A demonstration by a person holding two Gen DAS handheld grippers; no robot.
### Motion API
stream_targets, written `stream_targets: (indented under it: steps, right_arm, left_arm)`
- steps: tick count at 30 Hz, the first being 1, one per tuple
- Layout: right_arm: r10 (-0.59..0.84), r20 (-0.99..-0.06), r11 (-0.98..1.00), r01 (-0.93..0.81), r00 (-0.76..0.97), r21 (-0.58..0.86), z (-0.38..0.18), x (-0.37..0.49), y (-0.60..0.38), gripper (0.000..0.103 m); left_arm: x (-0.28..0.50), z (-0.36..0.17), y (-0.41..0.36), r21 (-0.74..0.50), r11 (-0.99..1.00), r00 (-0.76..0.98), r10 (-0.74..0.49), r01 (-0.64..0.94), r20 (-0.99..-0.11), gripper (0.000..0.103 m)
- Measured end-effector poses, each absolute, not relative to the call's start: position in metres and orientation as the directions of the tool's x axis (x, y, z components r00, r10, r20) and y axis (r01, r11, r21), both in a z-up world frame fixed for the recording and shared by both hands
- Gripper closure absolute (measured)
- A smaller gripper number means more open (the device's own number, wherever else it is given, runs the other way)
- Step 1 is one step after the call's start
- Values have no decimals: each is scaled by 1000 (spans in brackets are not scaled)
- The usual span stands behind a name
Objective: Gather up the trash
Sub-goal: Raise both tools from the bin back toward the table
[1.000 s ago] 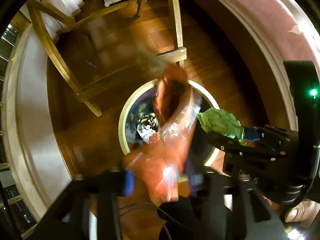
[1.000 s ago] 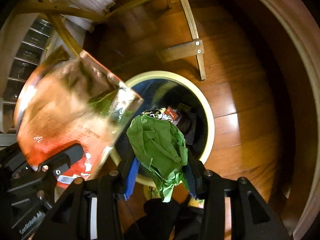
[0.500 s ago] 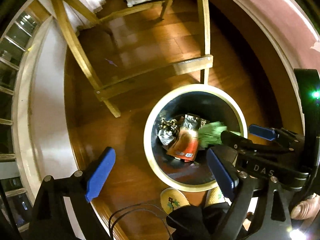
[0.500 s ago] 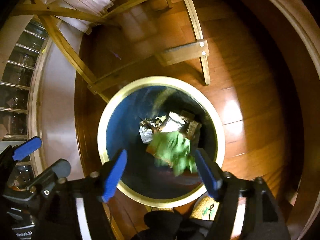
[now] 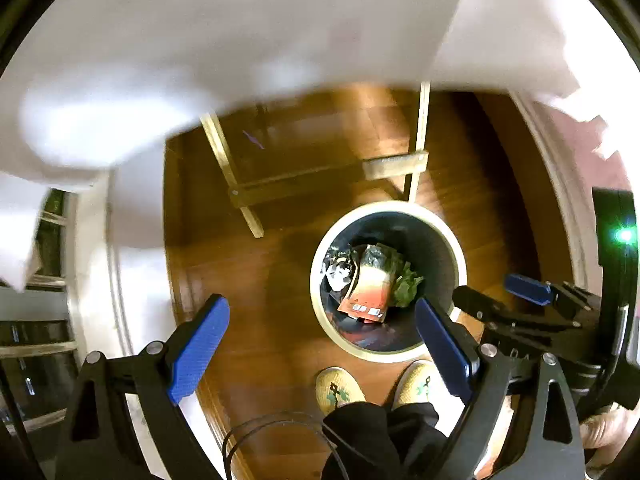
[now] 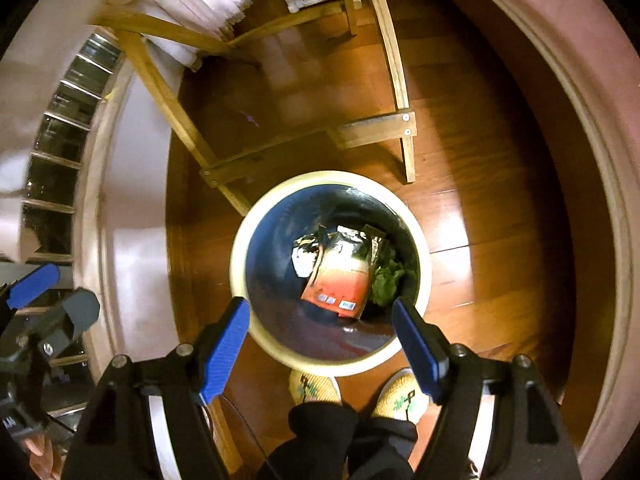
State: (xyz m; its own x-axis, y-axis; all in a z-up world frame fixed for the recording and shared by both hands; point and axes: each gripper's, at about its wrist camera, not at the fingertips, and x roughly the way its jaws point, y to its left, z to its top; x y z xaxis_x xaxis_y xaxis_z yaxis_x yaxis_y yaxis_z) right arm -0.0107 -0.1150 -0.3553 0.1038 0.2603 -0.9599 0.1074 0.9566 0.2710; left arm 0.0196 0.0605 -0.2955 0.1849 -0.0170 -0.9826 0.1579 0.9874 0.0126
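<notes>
A round bin with a cream rim (image 5: pixel 456 240) (image 6: pixel 240 248) stands on the wooden floor below both grippers. Inside it lie an orange snack bag (image 5: pixel 370 290) (image 6: pixel 340 276), a green crumpled wrapper (image 5: pixel 408 288) (image 6: pixel 386 276) and a silvery wrapper (image 5: pixel 336 268) (image 6: pixel 306 254). My left gripper (image 5: pixel 320 340) hangs open above the floor just left of the bin, nothing between its blue pads (image 5: pixel 200 344). My right gripper (image 6: pixel 320 344) is open over the bin's near rim, also empty. Each gripper shows at the edge of the other's view: the right gripper (image 5: pixel 492 300), the left gripper (image 6: pixel 56 296).
A wooden table frame (image 6: pixel 372 132) (image 5: pixel 396 164) stands on the floor just beyond the bin. A white cloth (image 5: pixel 240 40) fills the top of the left wrist view. The person's slippered feet (image 6: pixel 316 388) stand right at the bin. A white wall base (image 6: pixel 132 240) runs on the left.
Both grippers opened; the orange bag and the green wrapper dropped into the bin. Both grippers then rose, so the bin looks smaller, and white cloth came into the left view.
</notes>
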Motion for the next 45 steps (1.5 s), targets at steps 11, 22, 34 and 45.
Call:
stream_targets:
  steps: [11, 22, 34, 45]
  right_arm:
    - [303, -935, 950, 22, 185, 312, -201, -19, -120, 29]
    - [336, -885, 941, -80, 323, 328, -77, -17, -134, 29]
    - [367, -802, 930, -206, 470, 305, 5, 17, -141, 29]
    - [330, -742, 939, -281, 583, 197, 54, 109, -122, 29]
  left_arm:
    - [6, -133, 65, 20, 992, 328, -22, 125, -944, 10]
    - [-3, 3, 62, 53, 995, 476, 9, 80, -879, 10]
    - [11, 83, 58, 83, 996, 567, 79, -17, -820, 10]
    - [108, 98, 92, 23, 996, 544, 65, -83, -837, 10]
